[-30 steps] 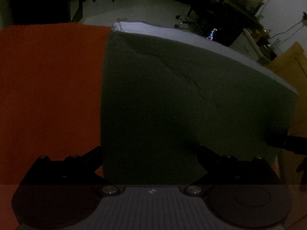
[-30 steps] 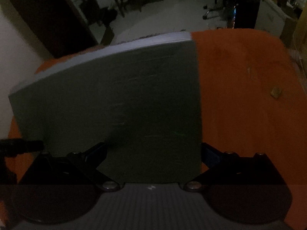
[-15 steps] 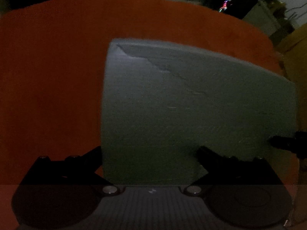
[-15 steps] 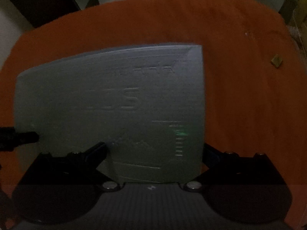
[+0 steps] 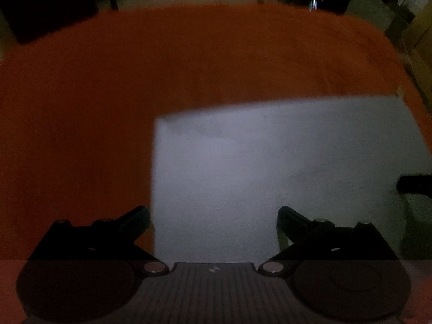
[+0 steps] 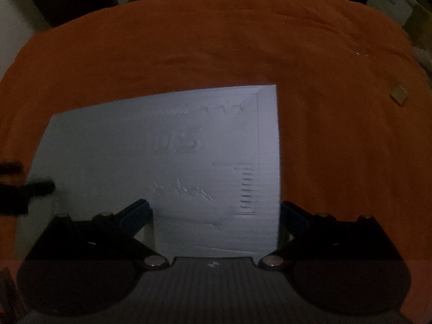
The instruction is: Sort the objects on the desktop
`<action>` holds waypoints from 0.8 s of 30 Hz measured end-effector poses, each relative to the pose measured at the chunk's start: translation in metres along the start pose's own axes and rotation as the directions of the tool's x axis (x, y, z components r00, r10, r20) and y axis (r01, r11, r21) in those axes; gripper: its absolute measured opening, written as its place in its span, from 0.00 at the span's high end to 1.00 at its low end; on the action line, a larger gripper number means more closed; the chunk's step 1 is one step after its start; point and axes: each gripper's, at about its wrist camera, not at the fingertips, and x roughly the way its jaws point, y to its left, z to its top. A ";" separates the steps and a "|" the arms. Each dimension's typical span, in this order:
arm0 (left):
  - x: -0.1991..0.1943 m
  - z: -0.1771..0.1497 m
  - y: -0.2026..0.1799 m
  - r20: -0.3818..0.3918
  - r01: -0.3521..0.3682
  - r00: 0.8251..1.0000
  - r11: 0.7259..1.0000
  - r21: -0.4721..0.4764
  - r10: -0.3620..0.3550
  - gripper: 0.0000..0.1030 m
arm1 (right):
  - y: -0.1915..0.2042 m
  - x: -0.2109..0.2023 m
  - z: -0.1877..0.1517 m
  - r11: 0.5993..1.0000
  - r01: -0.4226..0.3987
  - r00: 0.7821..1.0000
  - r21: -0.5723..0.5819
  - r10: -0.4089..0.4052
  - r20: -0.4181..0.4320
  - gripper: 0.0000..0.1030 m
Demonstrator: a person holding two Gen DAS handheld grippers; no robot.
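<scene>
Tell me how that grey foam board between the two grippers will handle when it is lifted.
The grey foam board looks fairly stiff: its edges run straight. Probably light for its size, being a thin sheet. Its face bears dents and scratches, so hard jaw pressure would likely mark it. Its broad flat shape on the orange cloth should not roll.

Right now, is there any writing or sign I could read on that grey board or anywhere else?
"US": large raised letters on the grey board, right wrist view; letters before them too faint to read.
Ruler-like tick marks and scratches on the board: no readable numbers.
Orange cloth: no text.
</scene>
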 end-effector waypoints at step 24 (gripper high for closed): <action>0.061 -0.034 0.038 0.067 0.312 0.949 0.947 -0.077 -0.307 0.00 | -0.014 0.009 -0.009 0.961 0.083 0.996 -0.265 -0.072 0.053 0.00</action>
